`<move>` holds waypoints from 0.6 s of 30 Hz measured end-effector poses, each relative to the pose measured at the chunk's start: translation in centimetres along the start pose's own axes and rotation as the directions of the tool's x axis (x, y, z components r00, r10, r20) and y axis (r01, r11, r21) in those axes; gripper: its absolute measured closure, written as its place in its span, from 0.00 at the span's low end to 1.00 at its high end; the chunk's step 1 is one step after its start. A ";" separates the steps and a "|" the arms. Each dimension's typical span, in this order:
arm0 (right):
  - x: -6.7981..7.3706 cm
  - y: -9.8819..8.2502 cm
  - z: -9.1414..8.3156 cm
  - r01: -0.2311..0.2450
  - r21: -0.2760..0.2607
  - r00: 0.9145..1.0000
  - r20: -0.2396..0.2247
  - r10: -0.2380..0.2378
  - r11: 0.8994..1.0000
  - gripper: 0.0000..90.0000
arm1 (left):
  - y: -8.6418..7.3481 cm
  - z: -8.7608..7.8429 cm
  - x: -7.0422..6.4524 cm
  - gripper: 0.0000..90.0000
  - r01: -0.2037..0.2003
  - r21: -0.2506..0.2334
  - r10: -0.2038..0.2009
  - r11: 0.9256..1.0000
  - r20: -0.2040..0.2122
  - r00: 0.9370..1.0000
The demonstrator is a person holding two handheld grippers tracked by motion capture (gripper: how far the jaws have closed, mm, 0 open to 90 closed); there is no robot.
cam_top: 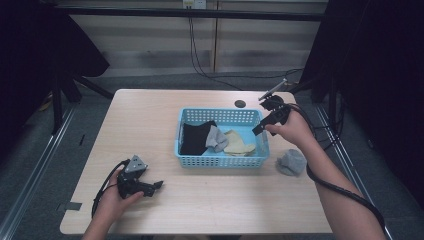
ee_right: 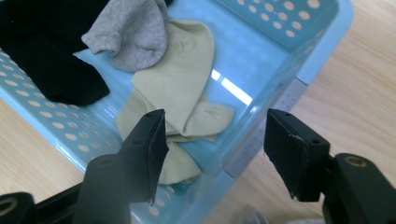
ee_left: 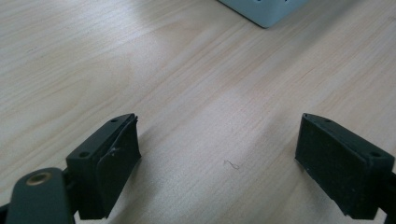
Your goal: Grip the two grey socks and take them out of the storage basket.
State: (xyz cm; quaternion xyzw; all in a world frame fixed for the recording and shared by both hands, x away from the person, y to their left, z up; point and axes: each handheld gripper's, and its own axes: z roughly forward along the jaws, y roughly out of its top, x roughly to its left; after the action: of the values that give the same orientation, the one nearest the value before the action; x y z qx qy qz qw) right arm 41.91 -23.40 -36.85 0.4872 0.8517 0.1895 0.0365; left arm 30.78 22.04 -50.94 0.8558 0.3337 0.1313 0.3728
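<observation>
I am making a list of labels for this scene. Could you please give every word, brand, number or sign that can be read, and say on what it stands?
There are none to read.
The blue basket has plain perforated walls with no lettering.
The black sock, grey sock and beige sock inside it show no print.
The grey sock on the table and the table carry no marks either.

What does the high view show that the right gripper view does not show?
High view: the grey sock lying on the table right of the basket, and the left gripper resting near the front edge. Right gripper view: the open jaws close up, nothing between them. Both: the blue basket holding black, grey and beige socks.
</observation>
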 end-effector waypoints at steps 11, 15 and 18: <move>2.0 1.3 2.0 0.025 -0.015 0.999 -0.024 -0.025 1.000 0.37 | 0.0 0.0 0.0 0.14 -0.004 0.003 0.004 1.000 0.001 1.000; 2.6 1.6 2.9 0.021 -0.017 0.999 -0.039 -0.022 1.000 0.35 | 0.0 0.0 0.0 0.14 -0.003 0.003 0.003 1.000 0.002 1.000; 3.2 1.8 3.8 0.030 -0.012 0.998 -0.053 -0.031 0.999 0.34 | 0.0 0.0 0.0 0.14 -0.004 0.004 0.004 1.000 0.003 1.000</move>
State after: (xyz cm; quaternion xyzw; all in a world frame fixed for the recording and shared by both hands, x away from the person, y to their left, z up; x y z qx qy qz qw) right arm 42.68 -18.74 -39.34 0.4688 0.8585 0.2069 0.0194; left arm 30.74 22.04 -50.92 0.8574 0.3318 0.1298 0.3713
